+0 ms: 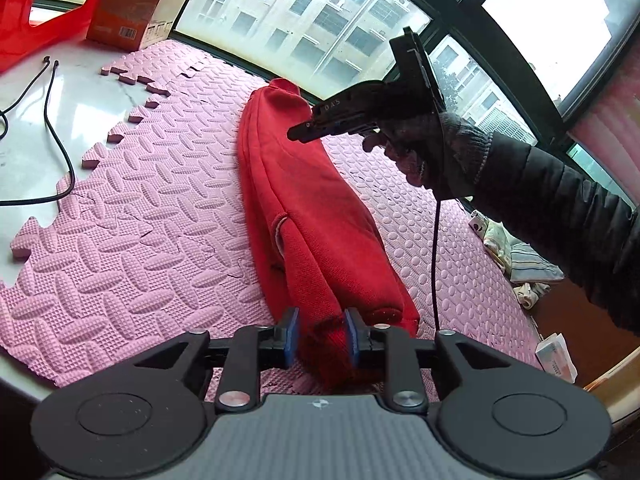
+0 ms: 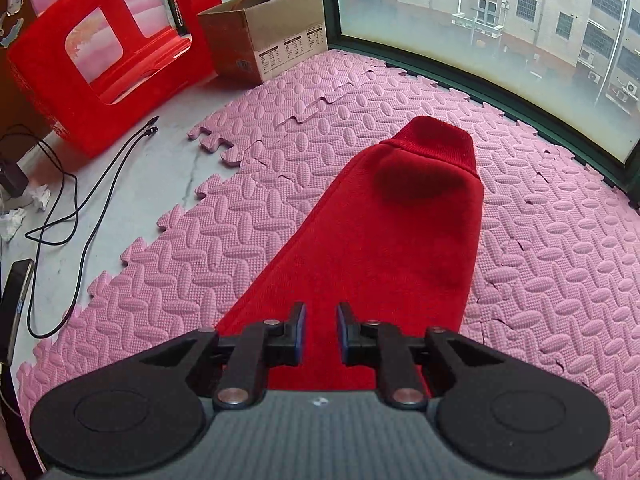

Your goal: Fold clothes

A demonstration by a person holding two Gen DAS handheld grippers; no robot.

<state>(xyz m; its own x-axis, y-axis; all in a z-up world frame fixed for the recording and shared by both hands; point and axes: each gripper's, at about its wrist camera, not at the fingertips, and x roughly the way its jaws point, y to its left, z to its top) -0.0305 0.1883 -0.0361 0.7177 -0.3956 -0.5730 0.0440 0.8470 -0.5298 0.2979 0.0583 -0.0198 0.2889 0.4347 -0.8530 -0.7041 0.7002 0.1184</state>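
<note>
Left tool [image 1: 321, 332] parted astride knit red garment [image 1: 308, 216] | right tool [image 2: 321, 328] ajar, empty

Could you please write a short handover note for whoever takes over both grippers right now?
Left gripper: jaws apart around the near end of the red garment, pads not clearly pressing.
Right gripper: jaws slightly open above the garment, holding nothing.
The garment lies on the pink foam mat as a long narrow strip, its ribbed end towards the window.
Done: folded lengthwise.
Left: probably fold it end to end into a compact stack.
</note>
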